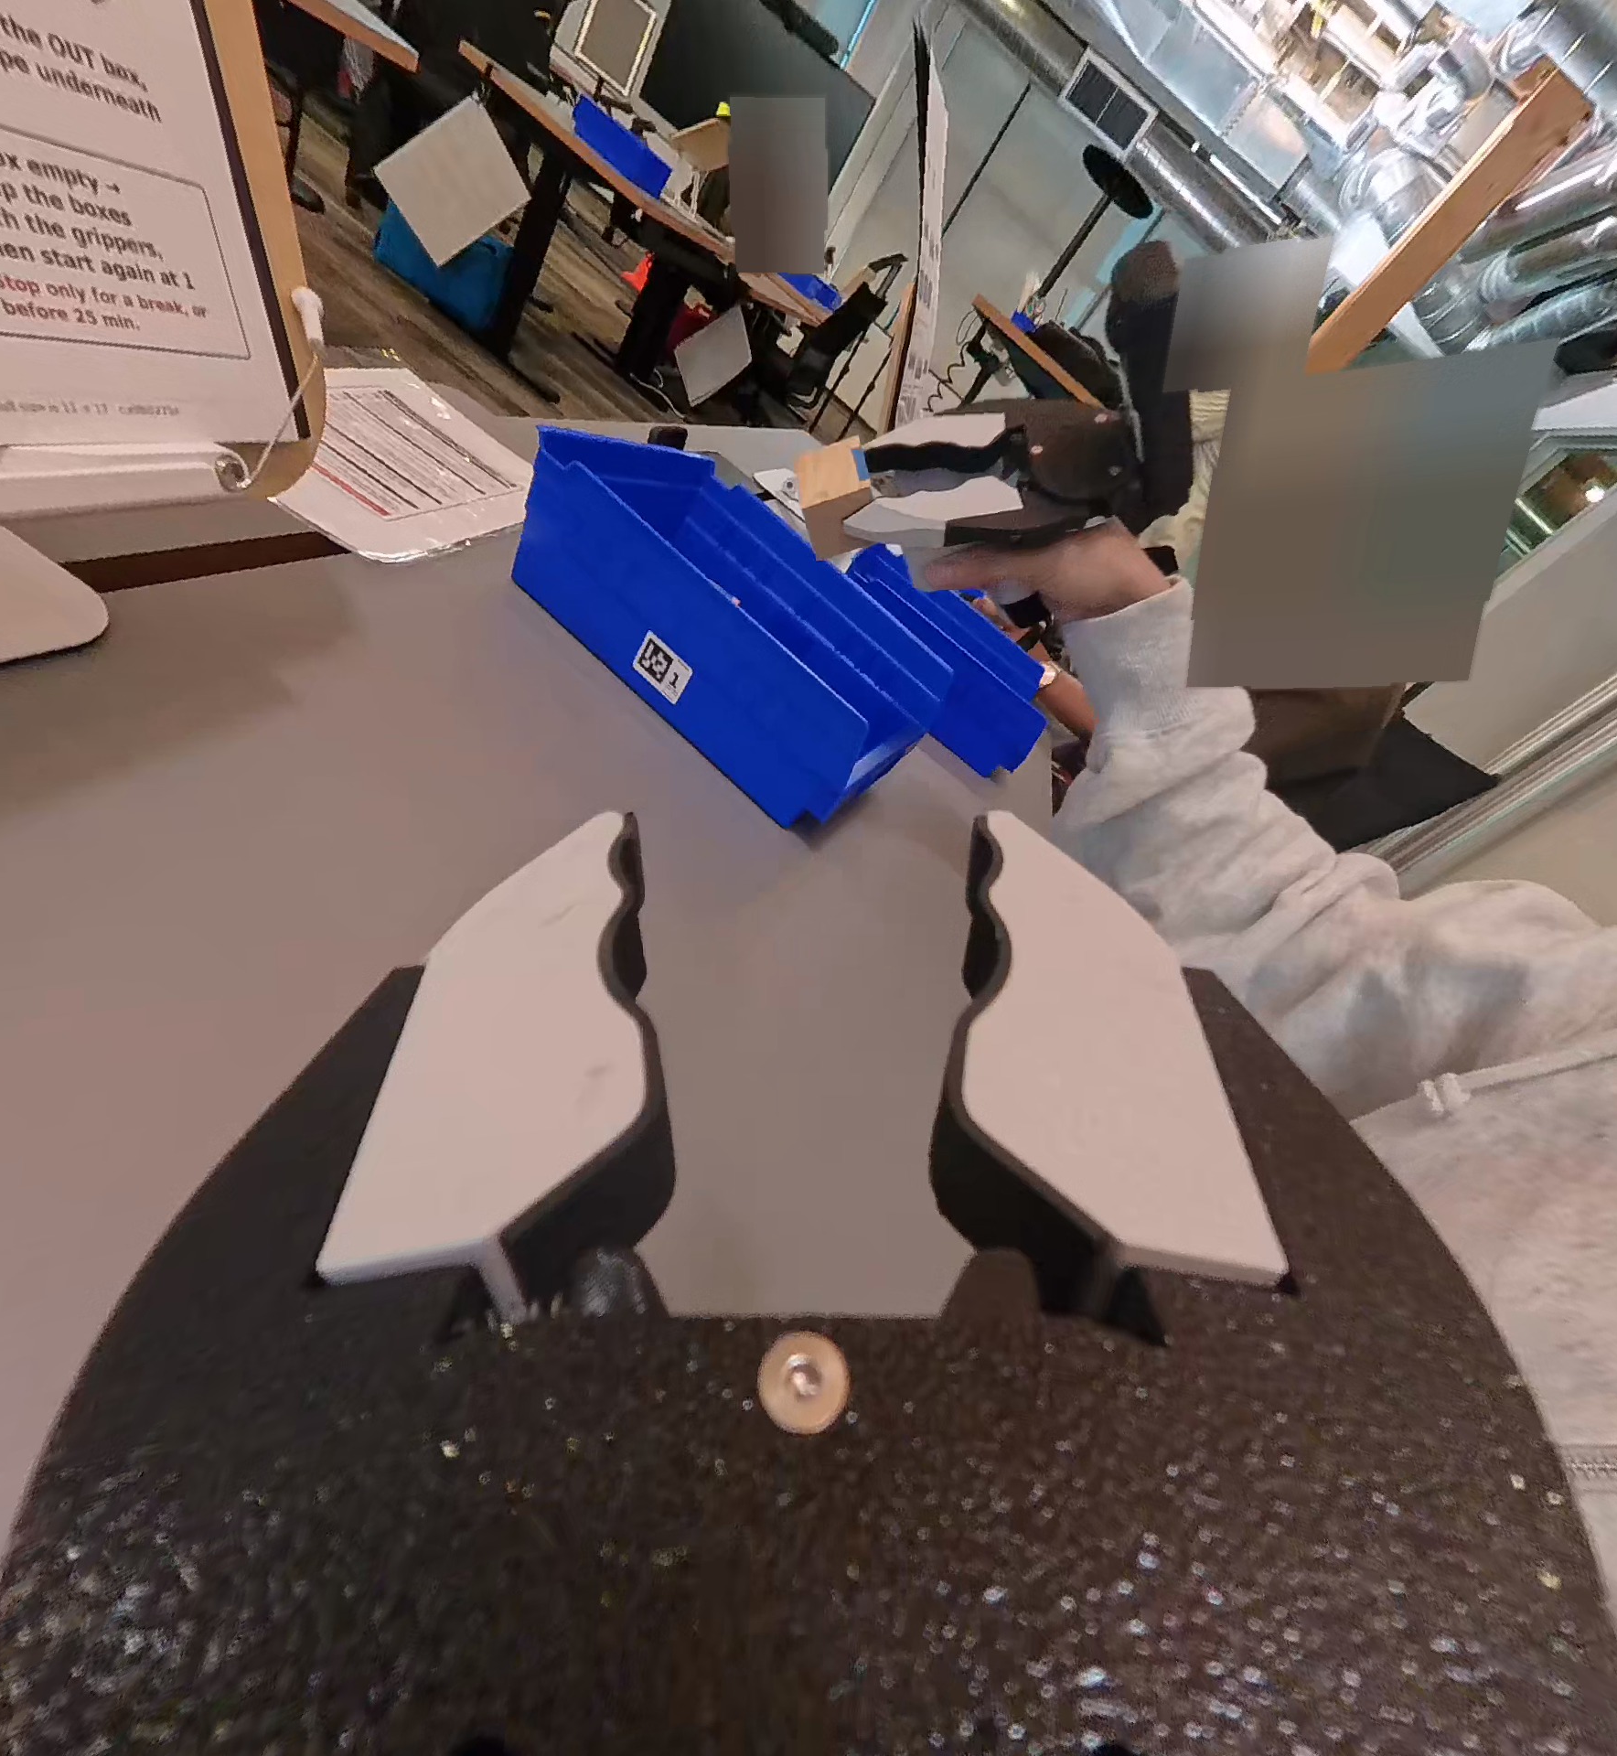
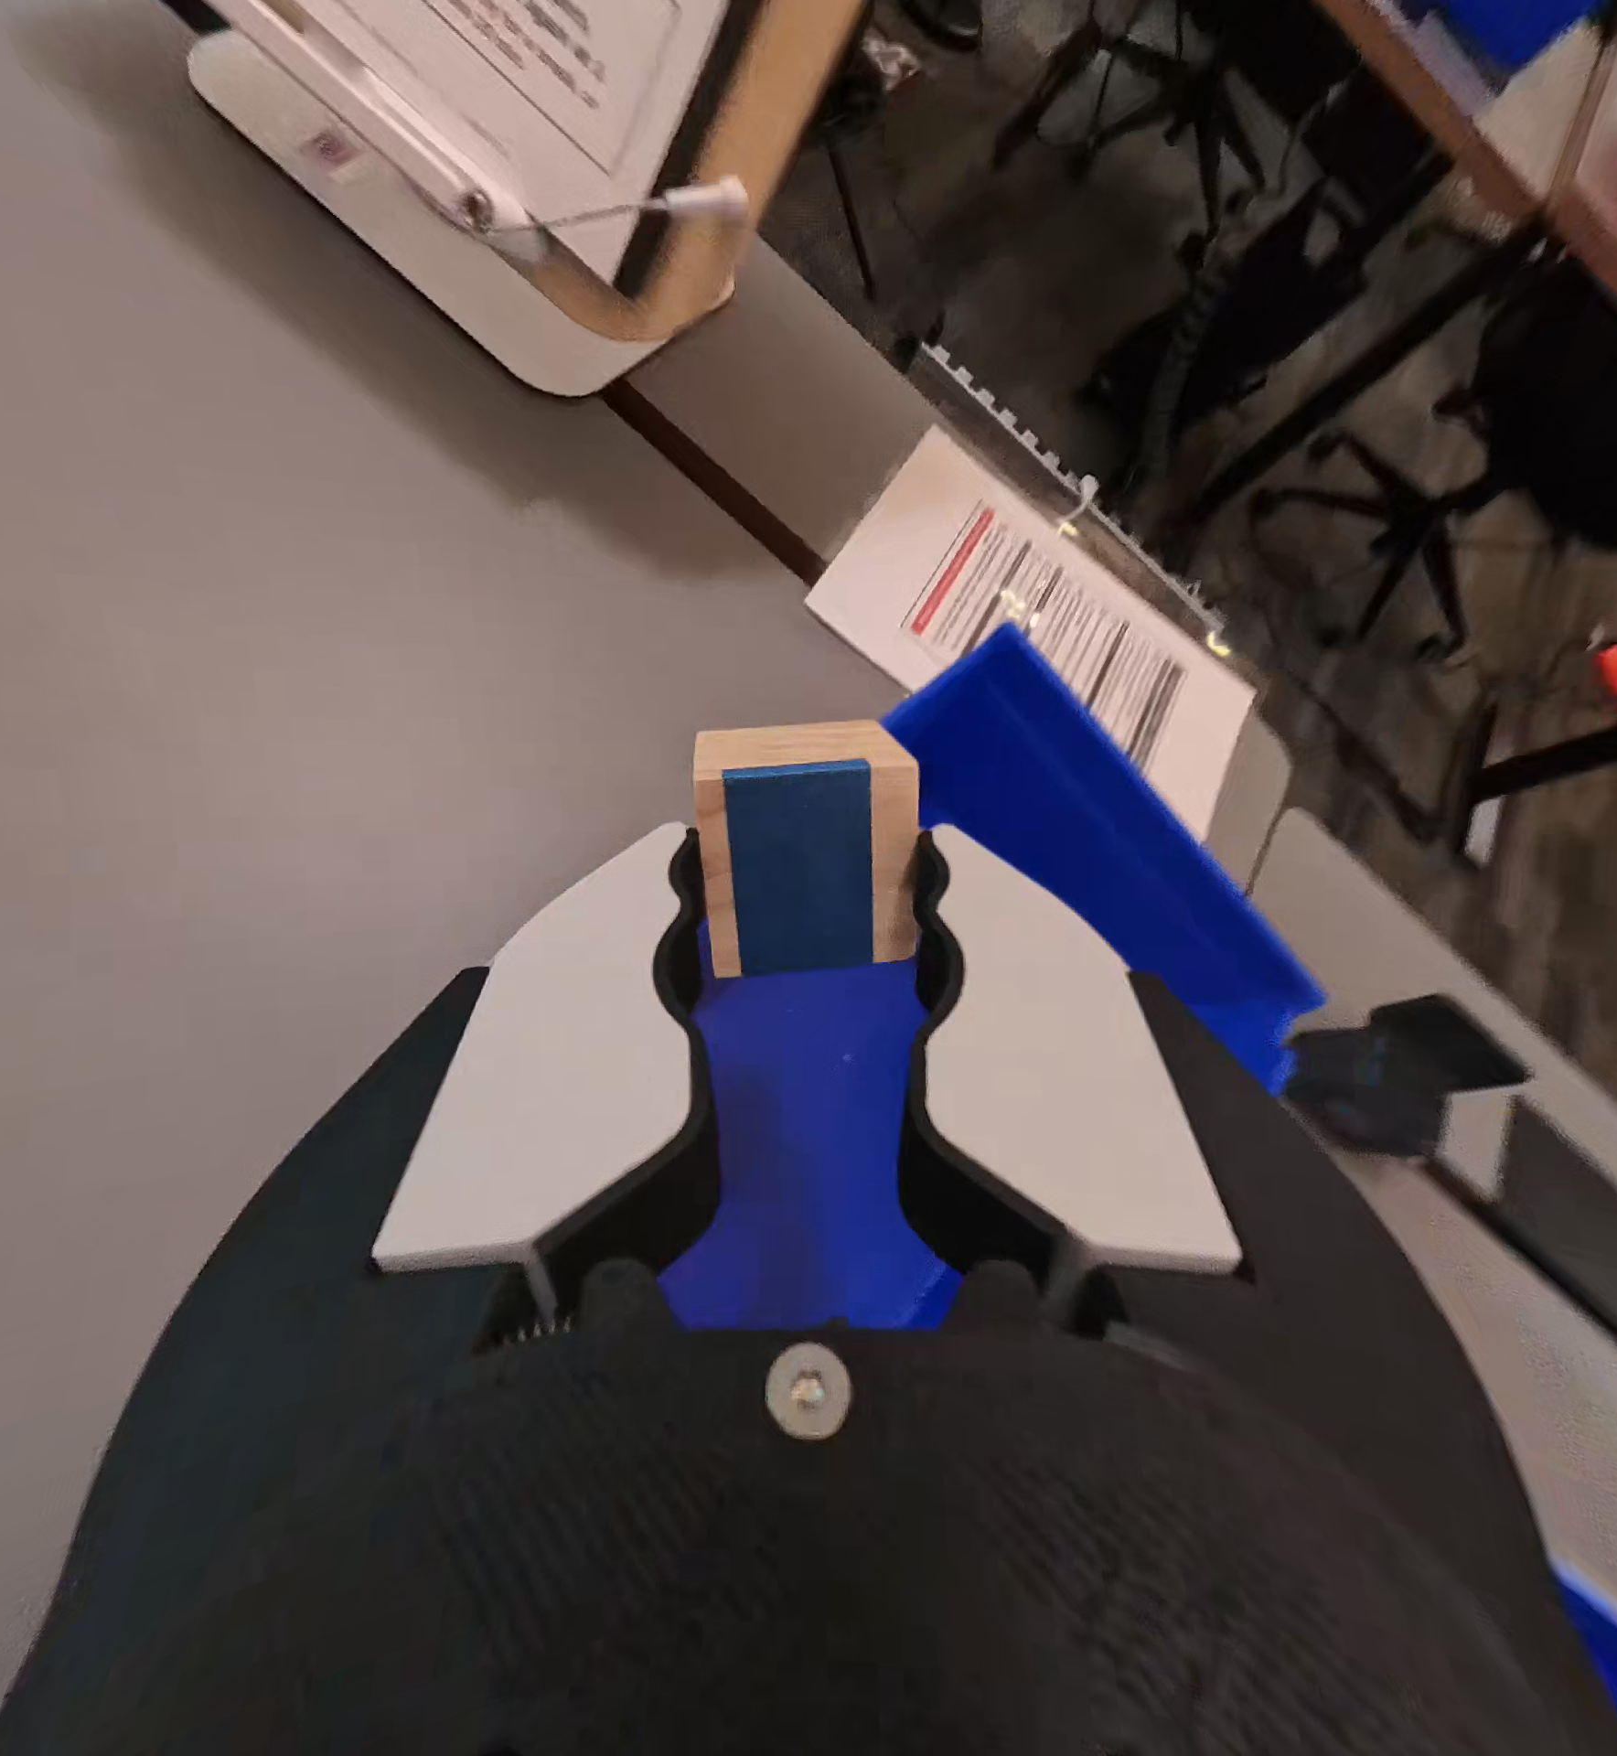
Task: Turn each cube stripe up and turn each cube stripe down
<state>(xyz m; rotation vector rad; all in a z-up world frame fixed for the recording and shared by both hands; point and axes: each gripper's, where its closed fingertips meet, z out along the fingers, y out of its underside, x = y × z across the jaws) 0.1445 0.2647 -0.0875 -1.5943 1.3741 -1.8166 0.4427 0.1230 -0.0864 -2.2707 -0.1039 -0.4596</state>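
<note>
Where bins sit, grey tabletop [image 1: 216,808]

The right gripper [image 2: 805,888] clamps a wooden cube [image 2: 805,855] at its fingertips, blue stripe [image 2: 797,869] facing the camera. A blue bin [image 2: 1099,836] lies below, reaching toward 2 o'clock. A sign stand [image 2: 539,276] sits at 11 o'clock, a paper sheet [image 2: 1042,608] at 1 o'clock.

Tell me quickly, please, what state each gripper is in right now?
Left gripper: open, holding nothing.
Right gripper: closed on the wooden cube, lifted above a blue bin.
</note>
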